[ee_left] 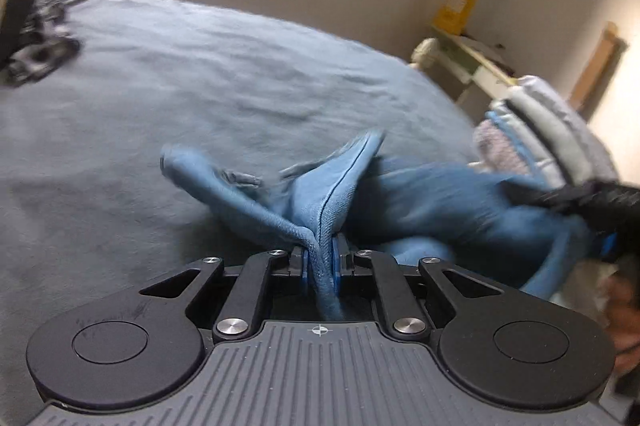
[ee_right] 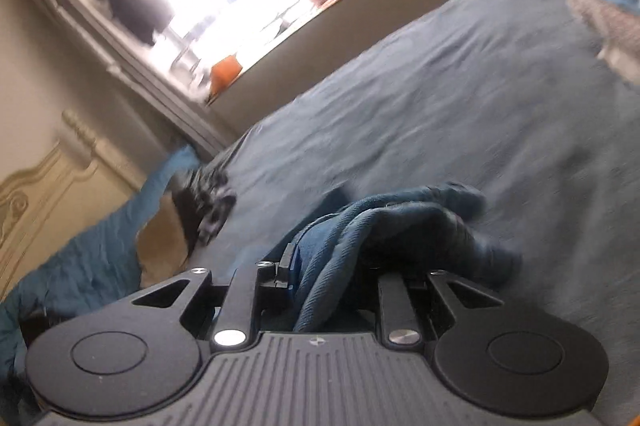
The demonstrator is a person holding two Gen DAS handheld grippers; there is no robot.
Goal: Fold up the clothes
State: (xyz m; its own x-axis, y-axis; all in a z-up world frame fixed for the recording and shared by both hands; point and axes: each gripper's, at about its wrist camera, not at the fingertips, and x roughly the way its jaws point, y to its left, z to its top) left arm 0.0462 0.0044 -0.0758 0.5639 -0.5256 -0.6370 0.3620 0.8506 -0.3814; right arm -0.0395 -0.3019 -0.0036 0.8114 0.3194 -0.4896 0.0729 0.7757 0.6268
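Left gripper (ee_left: 320, 258) is pinching a bunched edge of the blue garment (ee_left: 420, 201) over the bed (ee_left: 180, 85); right gripper (ee_right: 332, 278) is clamping a thicker wad. Mid-fold, likely; next calls for spreading it flat.

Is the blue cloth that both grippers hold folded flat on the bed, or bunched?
Bunched. The blue cloth rises in loose crumpled folds from the left gripper and hangs wadded in the right gripper above the bed.

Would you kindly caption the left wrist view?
Left tongs pinch a blue garment above the grey bedspread.
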